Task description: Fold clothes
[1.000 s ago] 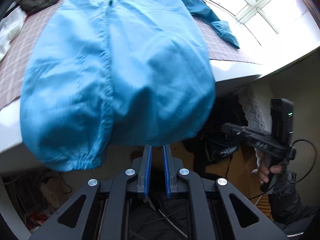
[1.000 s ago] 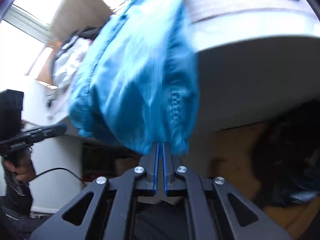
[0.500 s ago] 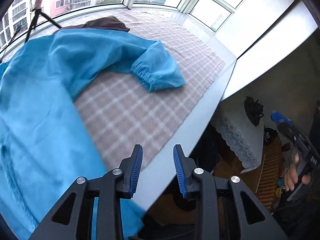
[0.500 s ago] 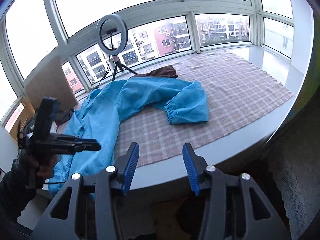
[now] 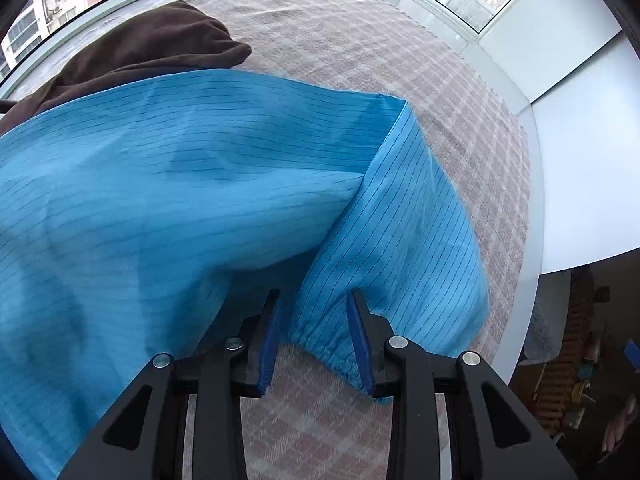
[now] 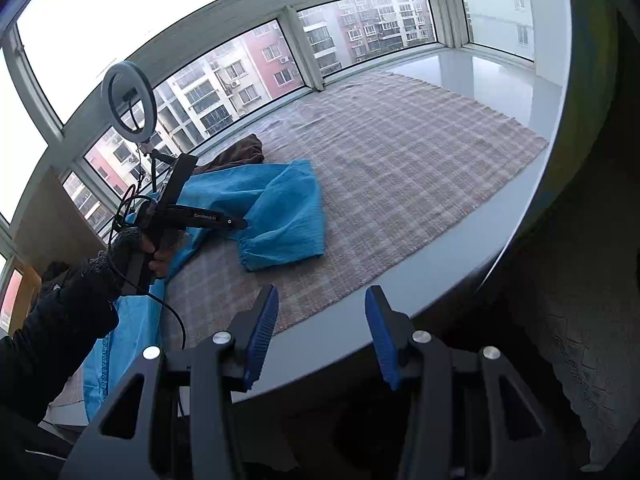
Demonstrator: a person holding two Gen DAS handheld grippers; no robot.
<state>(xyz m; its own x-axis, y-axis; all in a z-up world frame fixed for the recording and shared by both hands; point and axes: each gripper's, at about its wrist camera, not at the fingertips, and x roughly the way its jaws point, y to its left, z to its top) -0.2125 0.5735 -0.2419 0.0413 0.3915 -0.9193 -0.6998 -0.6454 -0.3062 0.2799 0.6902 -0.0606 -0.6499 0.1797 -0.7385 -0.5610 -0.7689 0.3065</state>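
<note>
A blue pinstriped jacket point(image 5: 168, 184) lies spread on the checked cloth point(image 5: 400, 52). Its right sleeve point(image 6: 288, 216) is bent back toward the front edge. My left gripper point(image 5: 314, 304) is open and low over the cloth. The sleeve's elastic cuff point(image 5: 332, 354) sits between its blue pads without being pinched. In the right wrist view the left gripper point(image 6: 240, 223) is held by a gloved hand point(image 6: 132, 248), with its tip at the sleeve. My right gripper point(image 6: 322, 300) is open with nothing in it, hovering off the platform's front edge point(image 6: 400, 300).
A brown garment point(image 5: 152, 44) lies behind the jacket near the windows. A ring light point(image 6: 128, 96) on a stand is at the back left. The checked cloth point(image 6: 420, 152) runs bare to the right of the sleeve. A dark floor area lies below the edge.
Both grippers were shut on the jacket's hem a second ago and have since let go and opened. The left one has moved in over the sleeve cuff; the right stays near the front edge.
</note>
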